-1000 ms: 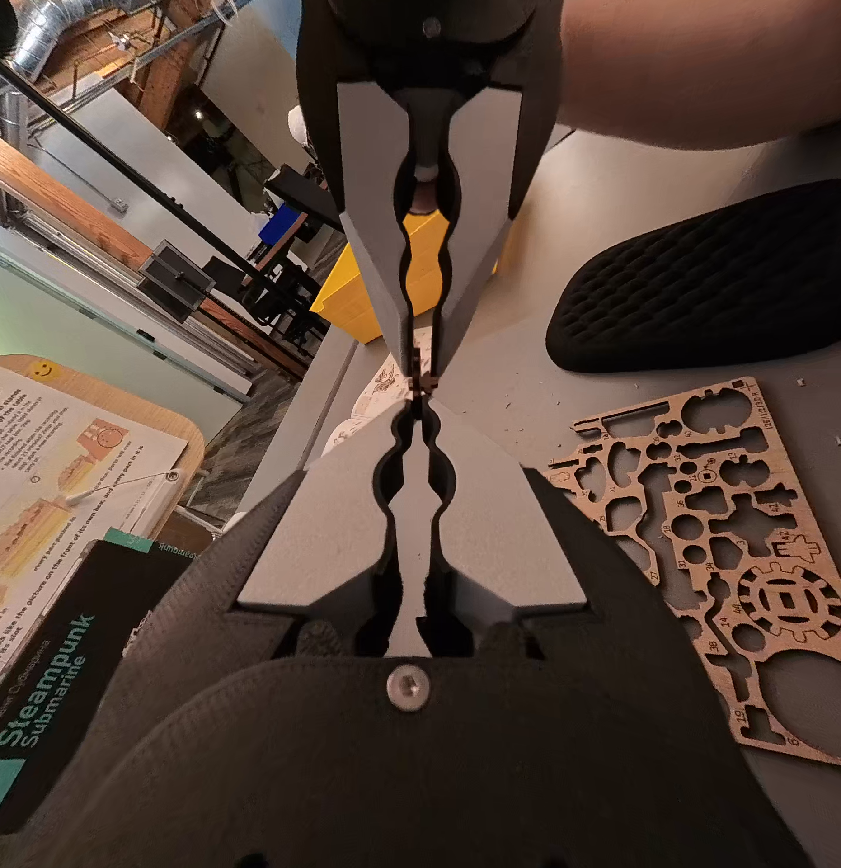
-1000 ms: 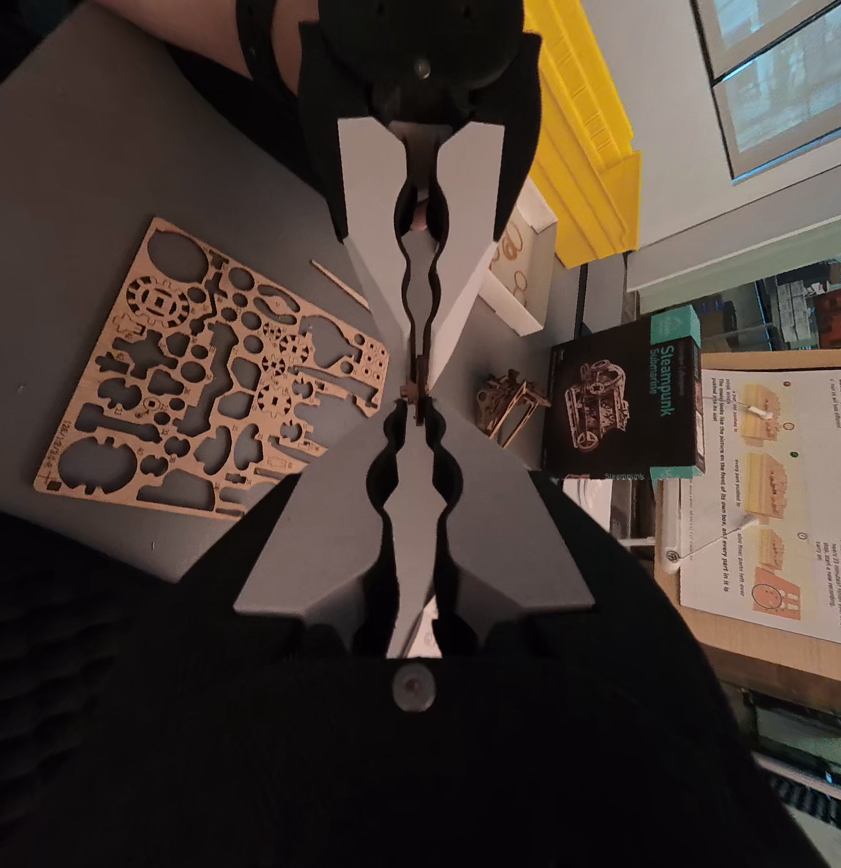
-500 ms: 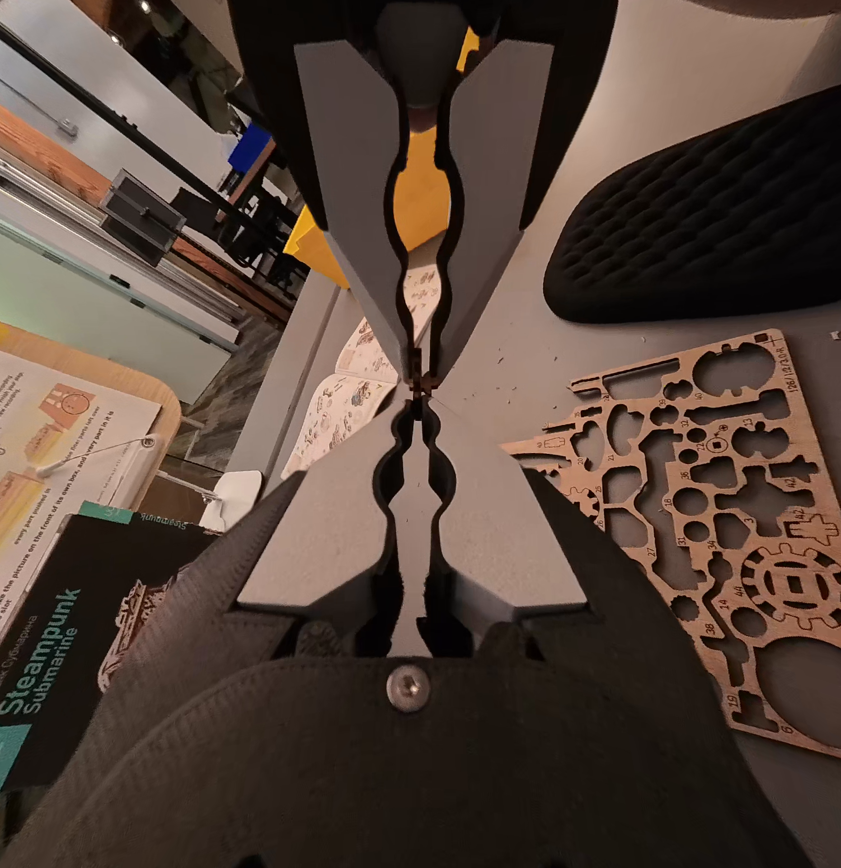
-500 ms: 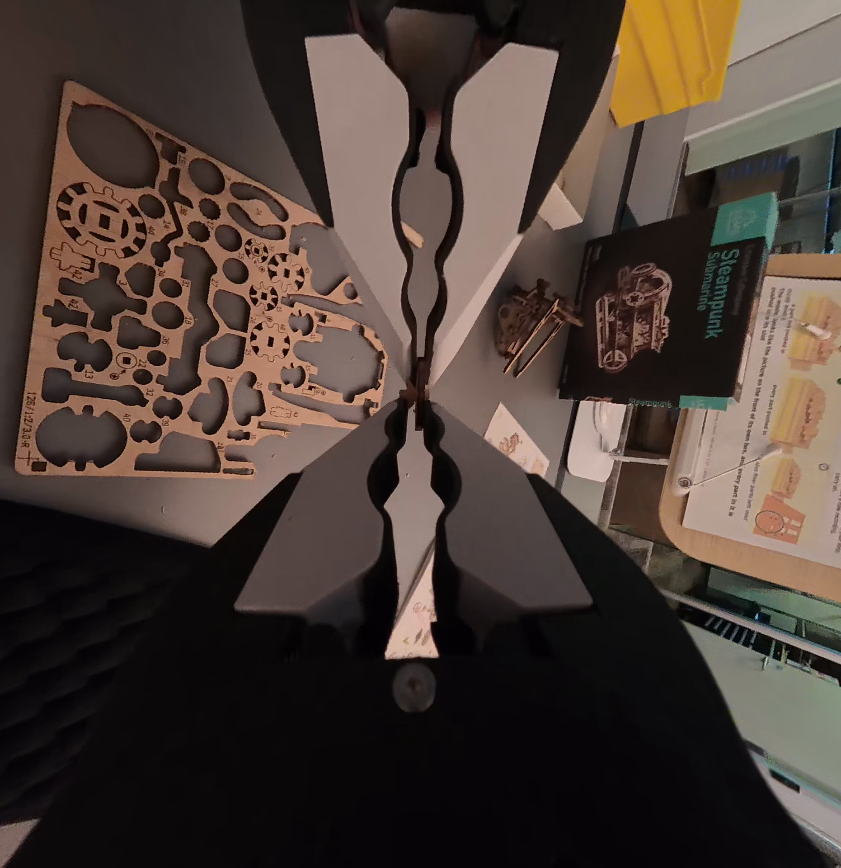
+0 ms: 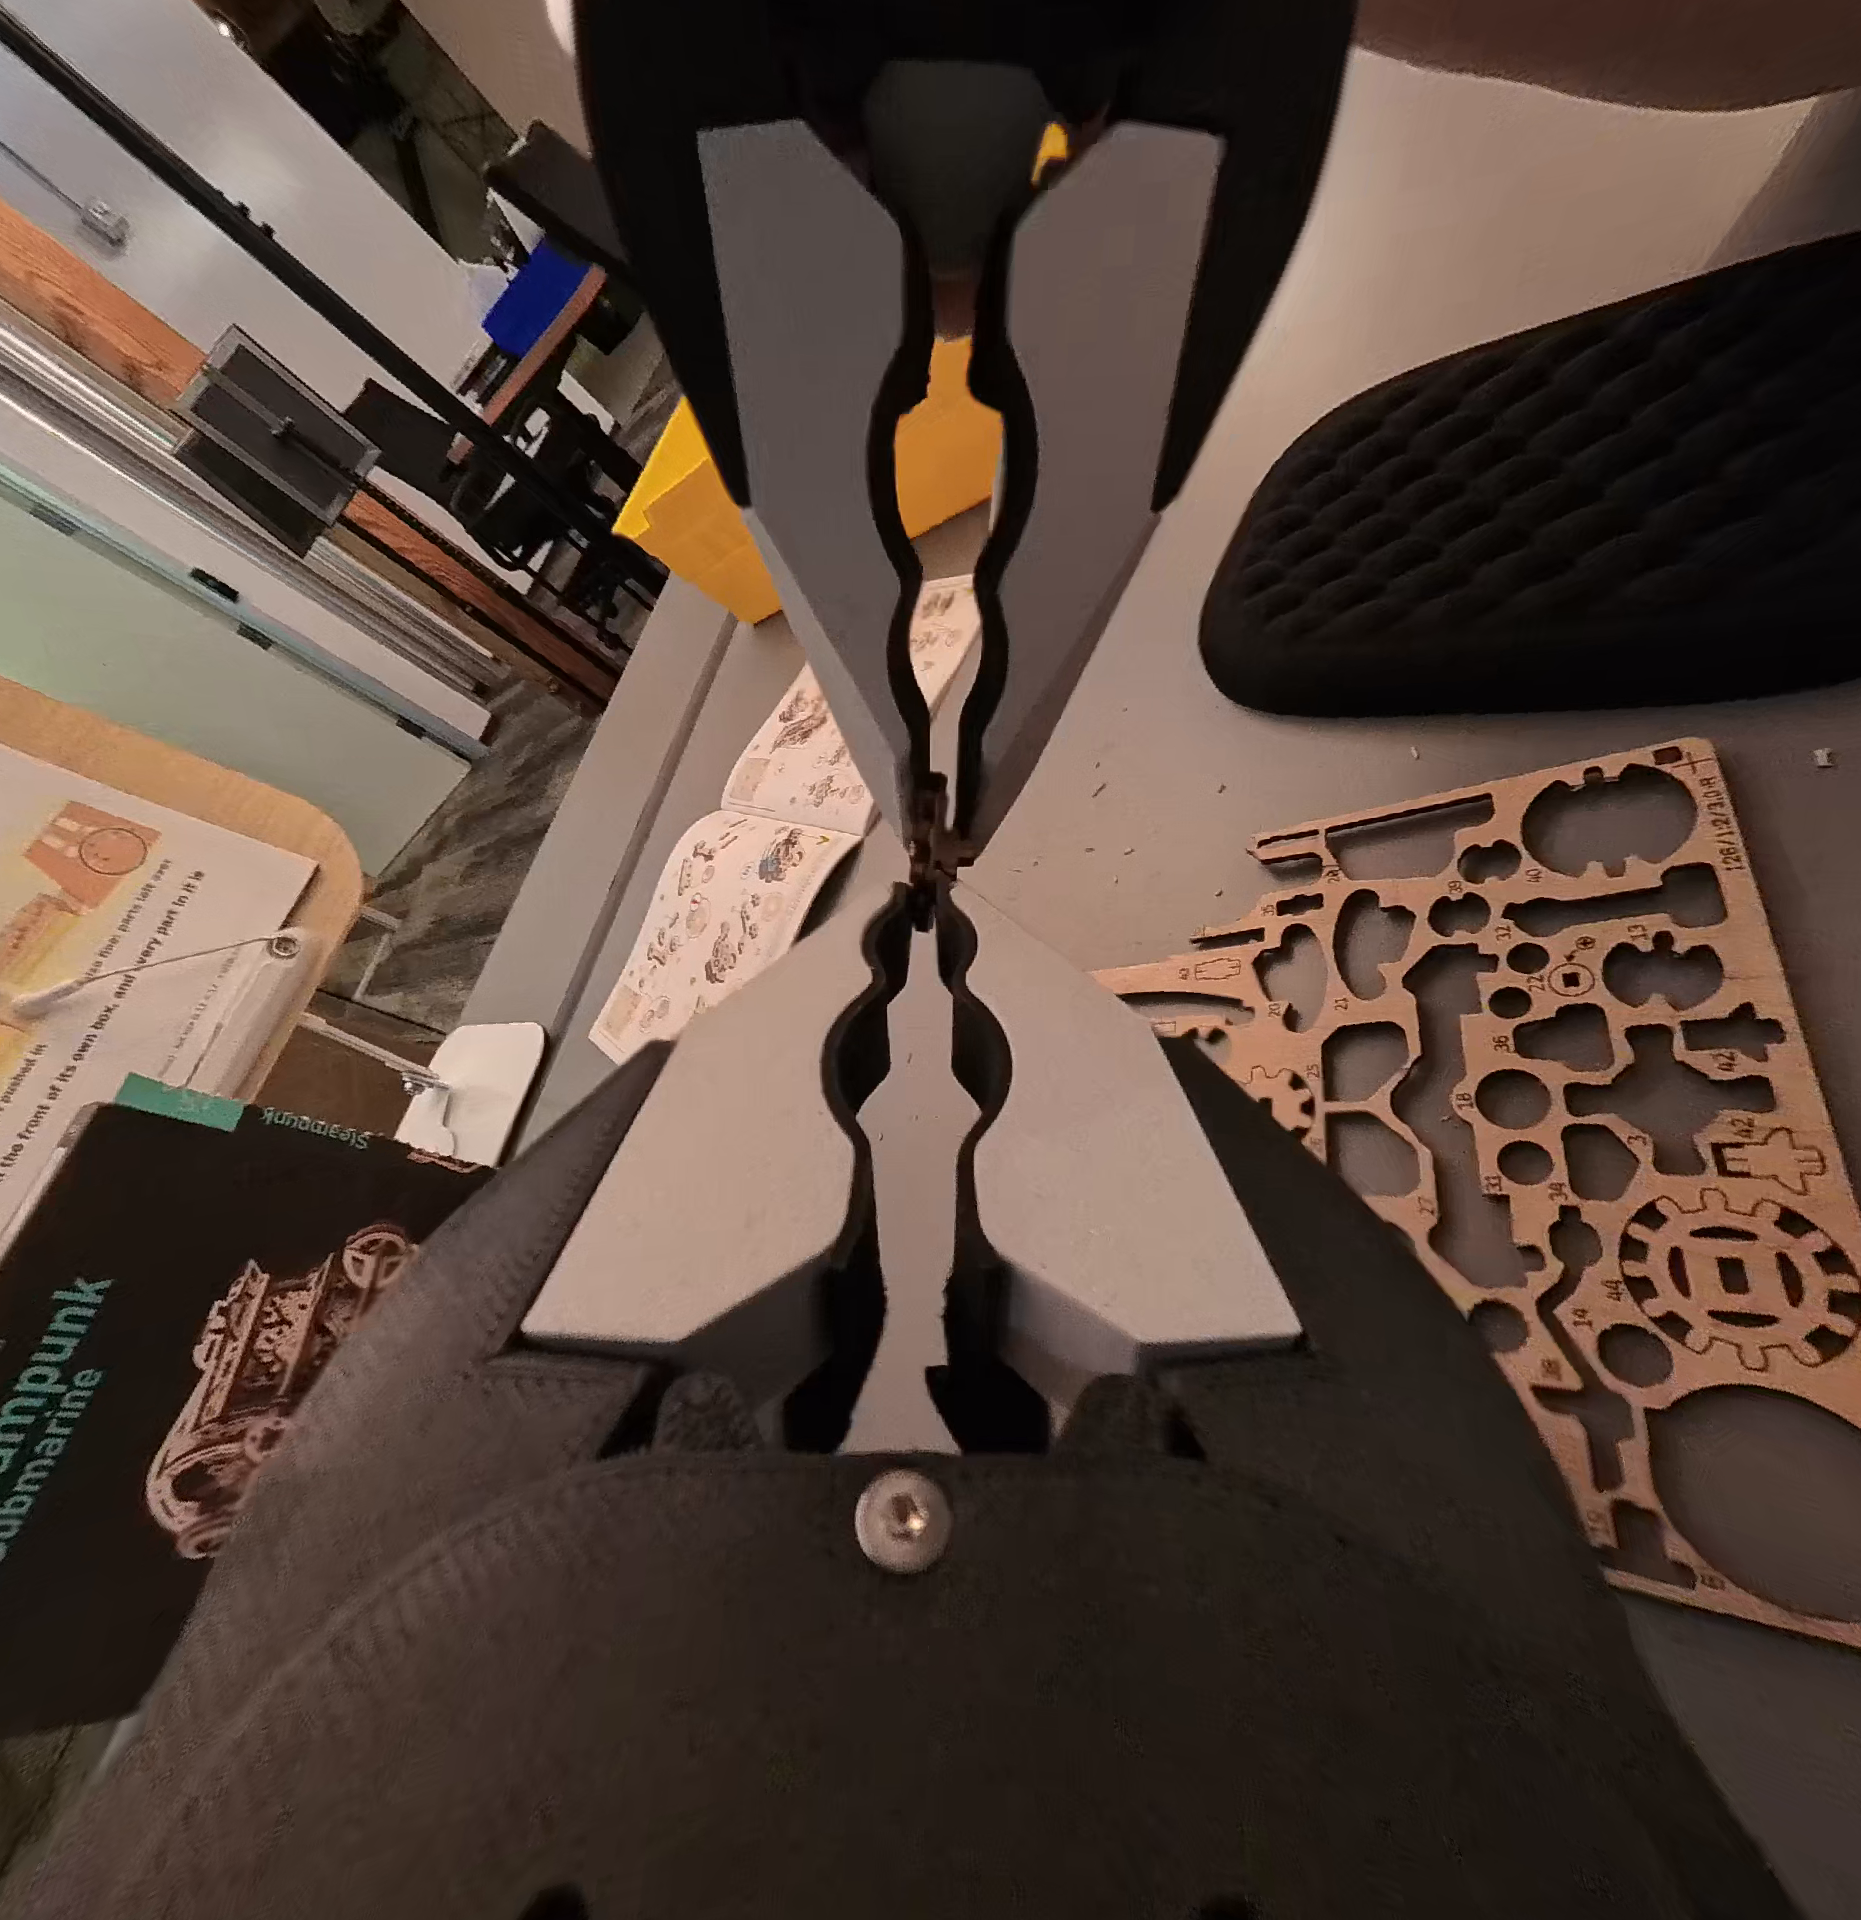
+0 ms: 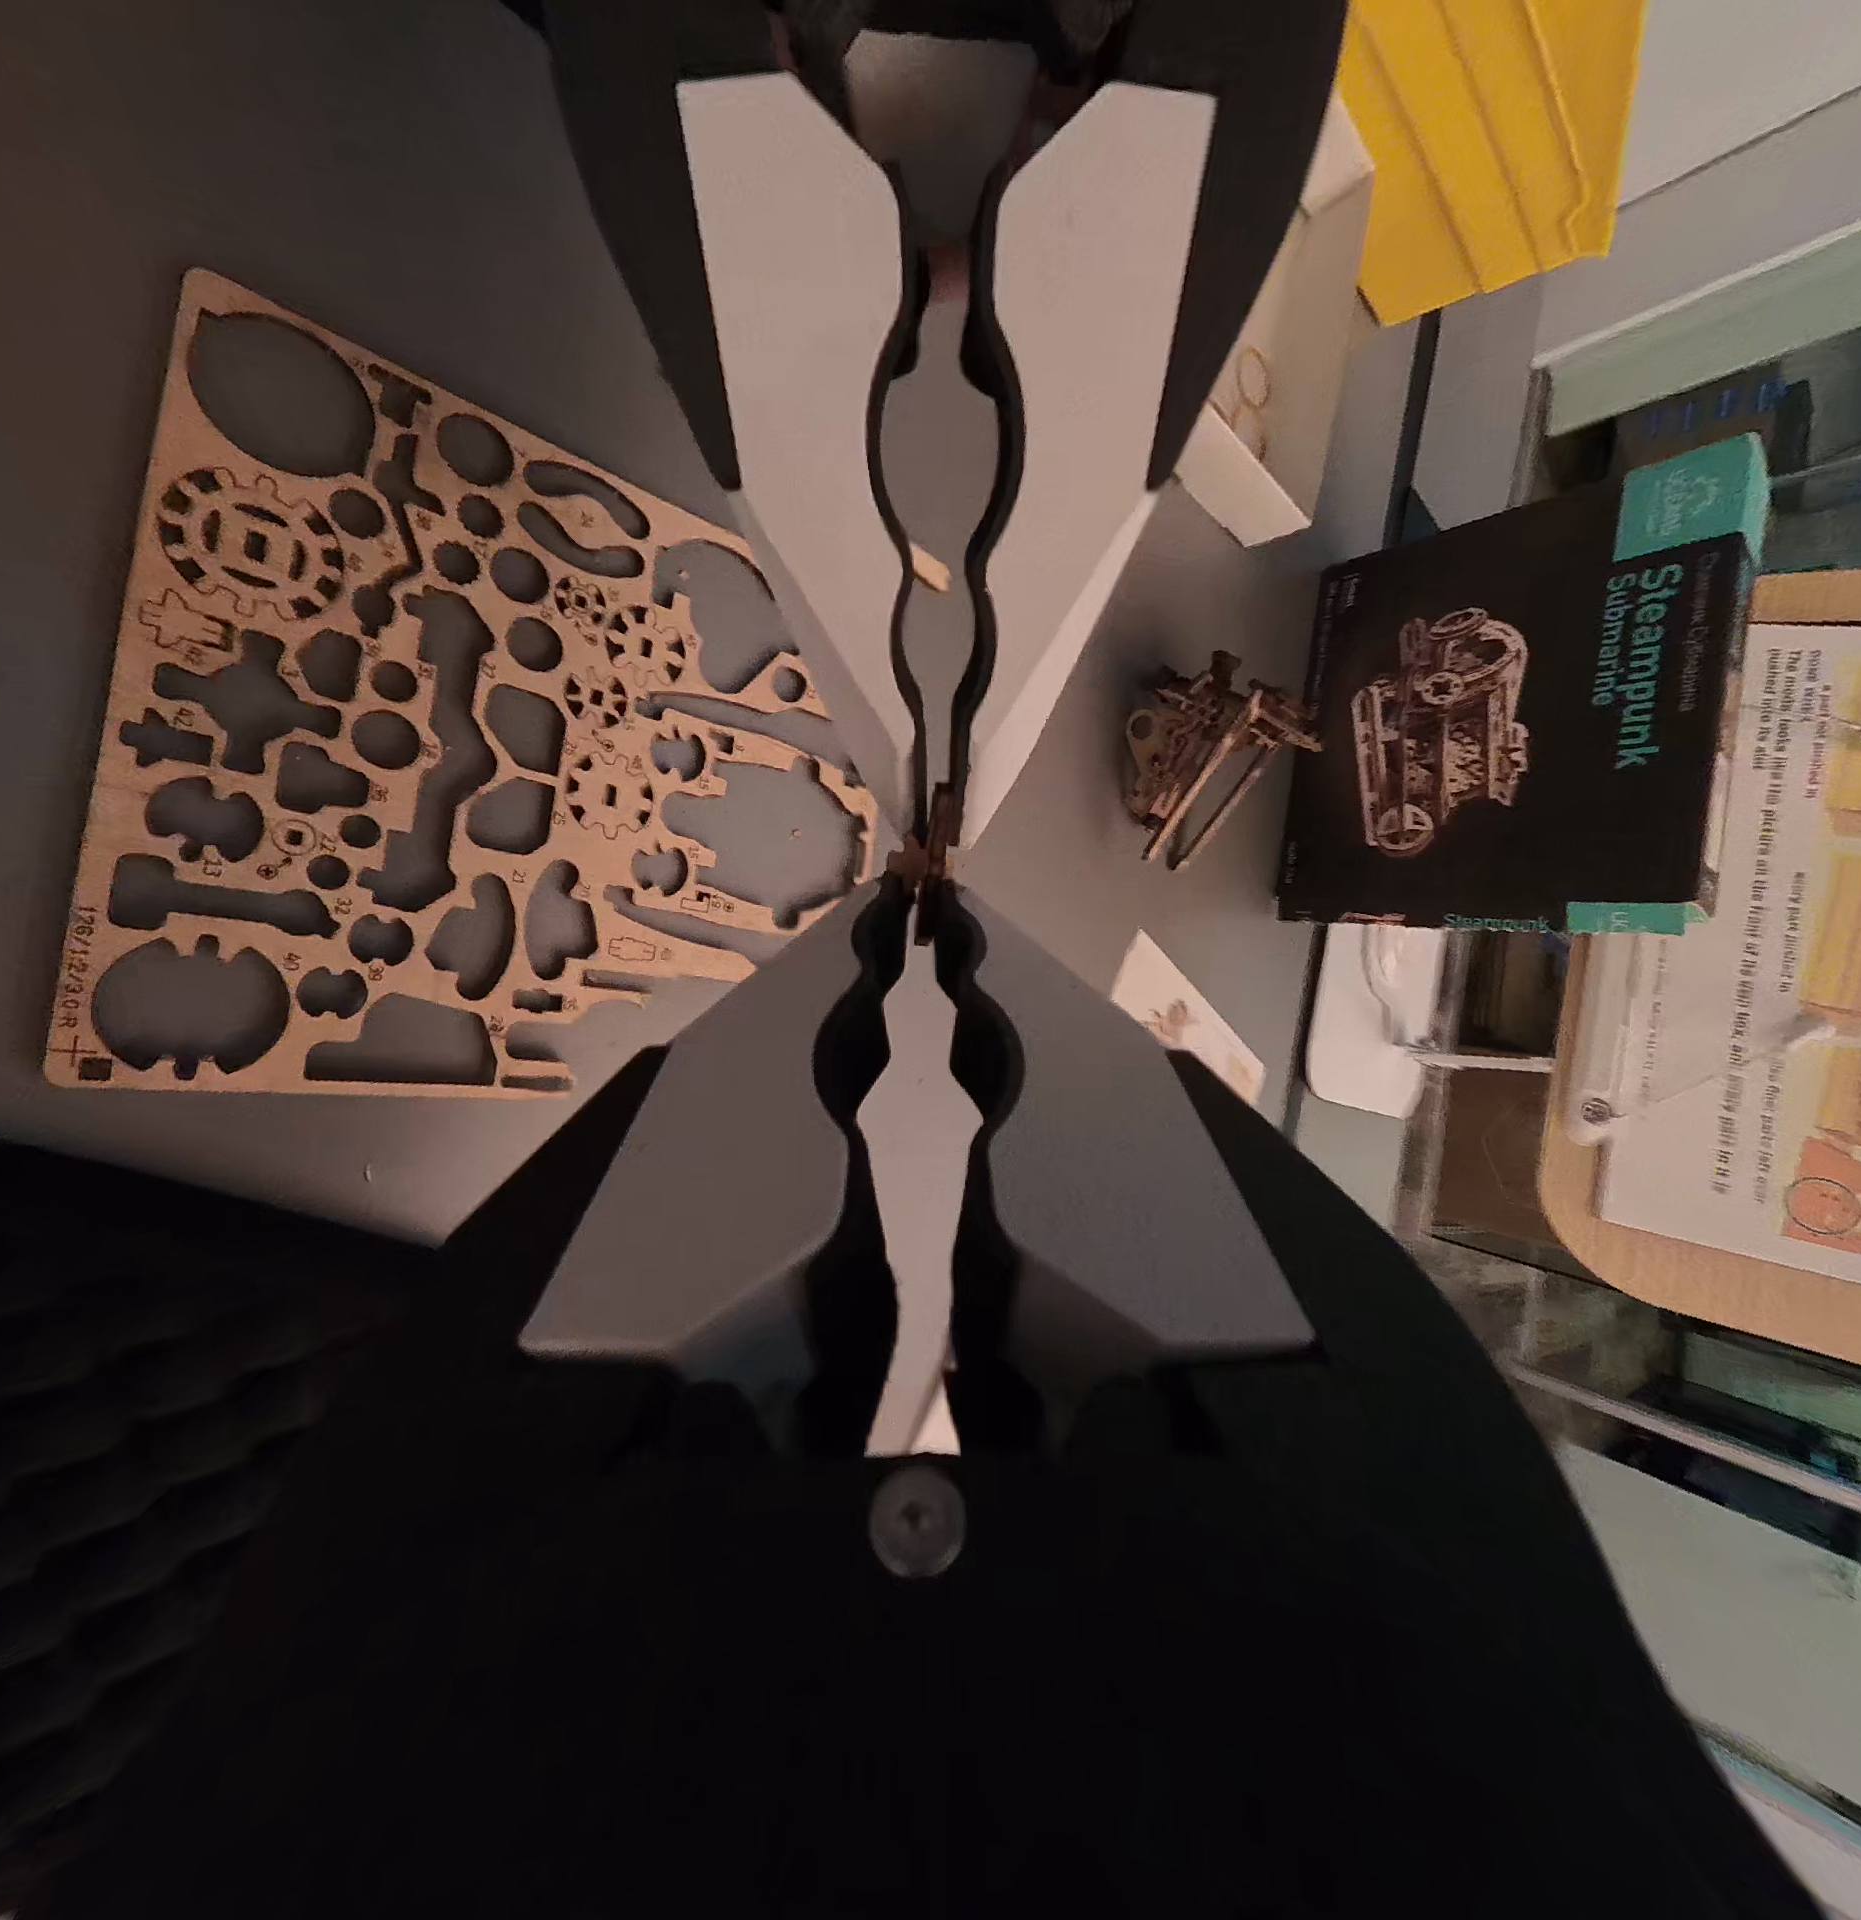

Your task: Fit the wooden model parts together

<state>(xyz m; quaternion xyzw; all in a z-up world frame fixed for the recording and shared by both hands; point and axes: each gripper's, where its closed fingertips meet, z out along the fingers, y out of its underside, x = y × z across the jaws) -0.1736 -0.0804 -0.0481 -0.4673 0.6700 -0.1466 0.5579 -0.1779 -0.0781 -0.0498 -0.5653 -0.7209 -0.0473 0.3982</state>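
— Grippers tip to tip: left gripper and right gripper each pinch a small wooden part closed, pieces joined above the grey table.
— Changes?
— Views have shifted; the flat, cut-out plywood sheet and quilted black pad lie unmoved.
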